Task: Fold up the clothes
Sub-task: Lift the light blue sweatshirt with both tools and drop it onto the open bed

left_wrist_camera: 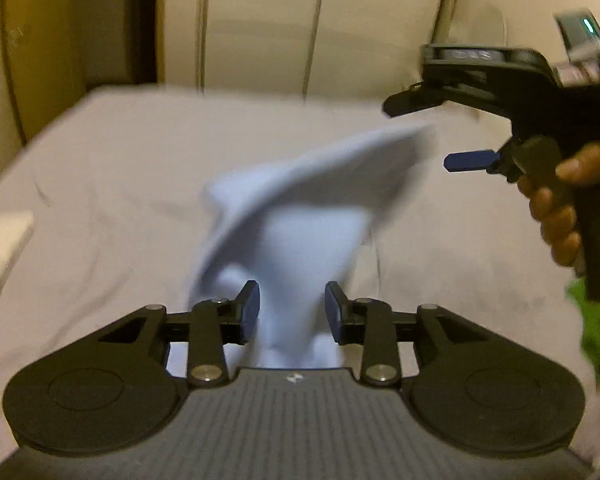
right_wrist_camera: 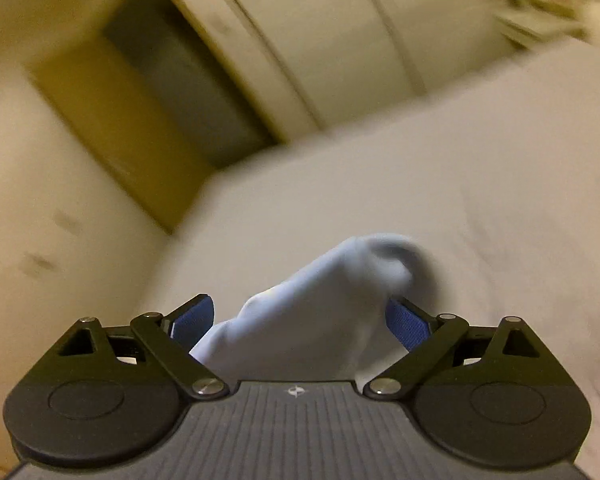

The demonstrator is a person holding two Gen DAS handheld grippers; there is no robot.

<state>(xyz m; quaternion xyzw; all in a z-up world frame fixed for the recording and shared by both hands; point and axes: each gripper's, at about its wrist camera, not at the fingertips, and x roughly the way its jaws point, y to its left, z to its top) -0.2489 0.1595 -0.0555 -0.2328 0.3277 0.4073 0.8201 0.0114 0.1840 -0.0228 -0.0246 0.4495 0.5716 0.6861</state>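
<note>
Above the white sheet (left_wrist_camera: 100,184), a pale blue cloth (left_wrist_camera: 300,216) hangs blurred between both tools. The left gripper (left_wrist_camera: 292,312) has its jaws spread, with the cloth passing through the gap, touching neither pad clearly. The right gripper (right_wrist_camera: 300,320) is likewise spread wide; the cloth (right_wrist_camera: 320,300) lies between its fingers, against the right pad (right_wrist_camera: 408,324). A hand (left_wrist_camera: 560,208) holds the right tool.

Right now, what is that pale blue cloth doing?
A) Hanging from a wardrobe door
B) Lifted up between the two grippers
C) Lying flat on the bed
B: the pale blue cloth rises off the white sheet, running between the left gripper and the right gripper.
</note>
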